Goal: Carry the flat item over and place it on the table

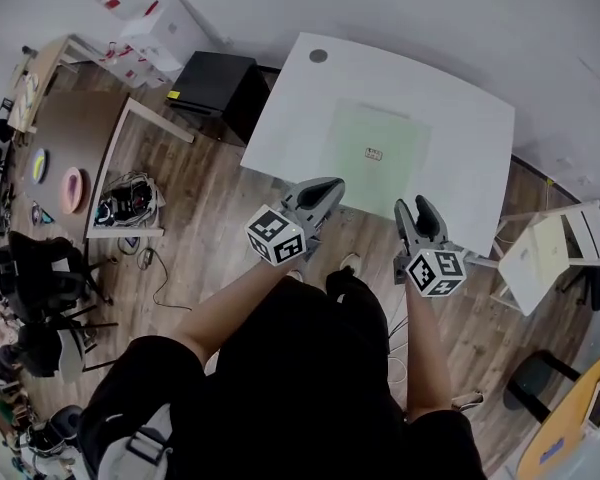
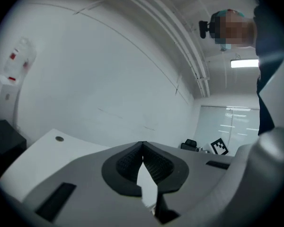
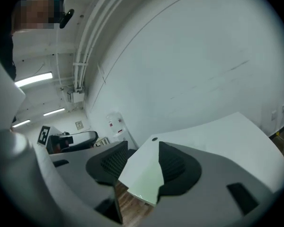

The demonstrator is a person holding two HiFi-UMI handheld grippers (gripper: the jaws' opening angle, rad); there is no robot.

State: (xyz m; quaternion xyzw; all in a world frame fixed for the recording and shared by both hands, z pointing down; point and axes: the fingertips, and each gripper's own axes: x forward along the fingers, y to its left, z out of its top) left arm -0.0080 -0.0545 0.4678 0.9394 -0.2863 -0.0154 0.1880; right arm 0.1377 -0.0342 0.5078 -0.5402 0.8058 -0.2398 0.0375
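The green mat already lies on the table, task seemingly done, left gripper clenched empty, right gripper released

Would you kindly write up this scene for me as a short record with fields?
table: white table, in front of the person
flat item: pale green mat, lying flat on the table, small label near its middle
left claw: left claw shut, empty, near the table's front edge, not touching the mat
right claw: right claw open, empty, not touching the mat
nearby: black cabinet by the table's left end; white chair by its right end
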